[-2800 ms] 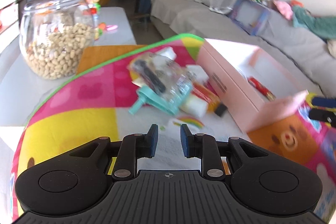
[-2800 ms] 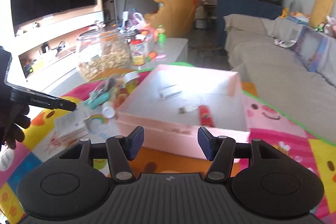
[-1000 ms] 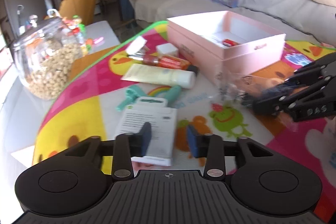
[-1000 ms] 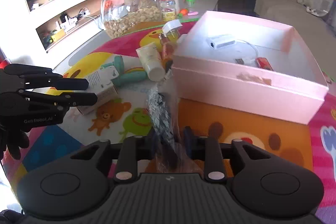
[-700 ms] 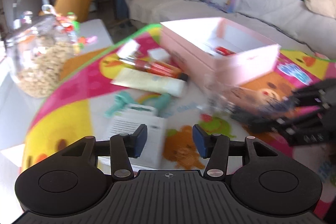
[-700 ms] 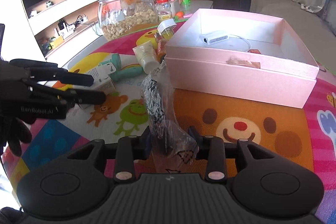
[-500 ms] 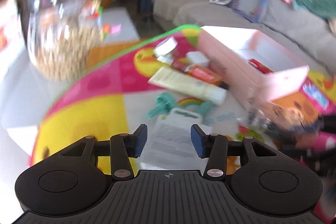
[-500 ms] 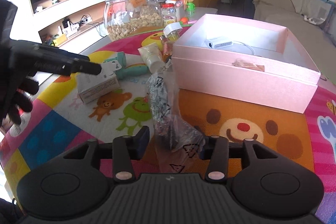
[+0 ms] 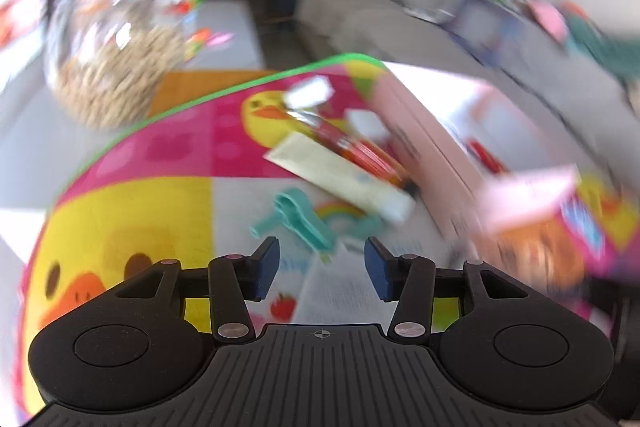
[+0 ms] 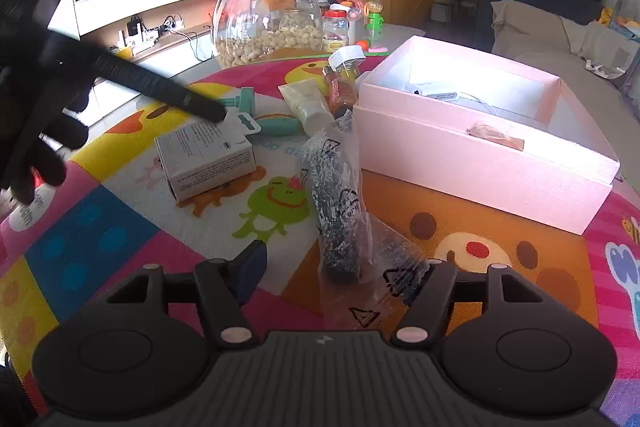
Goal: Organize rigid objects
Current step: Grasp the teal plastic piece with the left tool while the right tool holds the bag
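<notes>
My right gripper [image 10: 336, 273] is open; a clear plastic bag with a dark object [image 10: 340, 195] lies on the mat between its fingers, free of them. The open pink box [image 10: 480, 147] stands just right of the bag. My left gripper [image 9: 322, 267] is open and empty, above the white carton [image 9: 344, 291]; its arm also shows in the right wrist view [image 10: 156, 83], over the carton [image 10: 206, 157]. A teal tool [image 9: 298, 219], a cream tube [image 9: 340, 179] and an orange bottle [image 9: 360, 151] lie ahead. The left wrist view is blurred.
A glass jar of nuts [image 10: 268, 23] stands at the mat's far edge with small bottles [image 10: 336, 31] beside it. The colourful play mat [image 10: 120, 239] covers the table. A grey sofa [image 10: 560, 35] lies behind the box.
My right gripper has opened and let go of the plastic bag, which now lies on the mat. My left gripper has opened wider and swung over the white carton.
</notes>
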A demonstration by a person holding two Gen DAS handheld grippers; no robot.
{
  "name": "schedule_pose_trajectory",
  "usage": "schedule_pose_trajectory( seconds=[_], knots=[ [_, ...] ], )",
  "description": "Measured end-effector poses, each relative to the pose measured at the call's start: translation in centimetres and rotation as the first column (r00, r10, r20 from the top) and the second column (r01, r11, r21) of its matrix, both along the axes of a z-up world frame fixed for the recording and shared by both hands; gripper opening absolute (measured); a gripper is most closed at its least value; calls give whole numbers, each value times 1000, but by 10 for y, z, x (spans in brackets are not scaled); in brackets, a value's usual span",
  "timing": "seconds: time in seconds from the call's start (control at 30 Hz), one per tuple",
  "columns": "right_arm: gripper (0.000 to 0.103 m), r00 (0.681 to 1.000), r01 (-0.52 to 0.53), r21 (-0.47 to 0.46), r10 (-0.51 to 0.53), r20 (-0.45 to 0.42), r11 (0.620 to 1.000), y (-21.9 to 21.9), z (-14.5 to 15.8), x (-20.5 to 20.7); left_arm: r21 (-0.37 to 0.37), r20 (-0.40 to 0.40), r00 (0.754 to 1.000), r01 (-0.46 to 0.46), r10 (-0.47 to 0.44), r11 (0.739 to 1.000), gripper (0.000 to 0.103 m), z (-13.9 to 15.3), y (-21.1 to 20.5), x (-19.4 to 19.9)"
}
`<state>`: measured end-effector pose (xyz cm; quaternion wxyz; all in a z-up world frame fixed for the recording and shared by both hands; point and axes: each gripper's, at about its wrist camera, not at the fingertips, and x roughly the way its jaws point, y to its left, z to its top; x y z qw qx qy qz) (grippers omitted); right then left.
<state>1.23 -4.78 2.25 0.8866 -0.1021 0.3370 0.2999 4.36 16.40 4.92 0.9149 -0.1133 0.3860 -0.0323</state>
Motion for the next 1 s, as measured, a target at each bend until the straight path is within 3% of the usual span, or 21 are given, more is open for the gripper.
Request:
schedule_pose_trajectory(
  seconds=[0.07,0.13,0.23,0.37,0.4,0.47,0.63,0.73,0.93,0.97,1.0],
  knots=[
    [67,1000,2,-2,-2,2,1000,1,0,0,-49,-27,999,-39,38,998,51,-2,3,16],
    [67,1000,3,-1,-3,3,1000,2,-1,0,-34,-47,997,-56,54,998,50,-7,-2,33],
    [68,1000,4,0,-4,2,1000,1,-1,1,29,-49,998,-36,38,999,46,-16,-14,53],
    [70,1000,12,-1,-12,2,1000,1,-2,0,155,-10,1000,29,-28,987,31,-24,-28,63],
    [71,1000,12,2,-12,-1,1000,1,-2,1,171,-10,999,51,-50,984,31,-26,-29,61],
    [75,1000,-1,8,1,-12,1000,1,-3,2,177,-6,996,89,-89,980,30,-30,-29,56],
    [103,996,-52,5,52,-70,999,10,-4,8,127,-3,996,90,-90,988,23,-31,-15,49],
    [103,996,-50,-31,48,-75,998,17,-4,7,87,-6,997,77,-77,993,23,-32,-11,48],
    [101,994,-79,-45,75,-75,996,19,-2,9,143,19,992,124,-128,982,20,-32,-16,35],
    [98,994,-86,-46,82,-73,995,18,1,10,134,22,992,119,-123,984,16,-32,-14,32],
    [83,995,-83,-43,81,-60,996,17,4,11,126,26,992,118,-122,985,15,-31,-12,30]
  ],
)
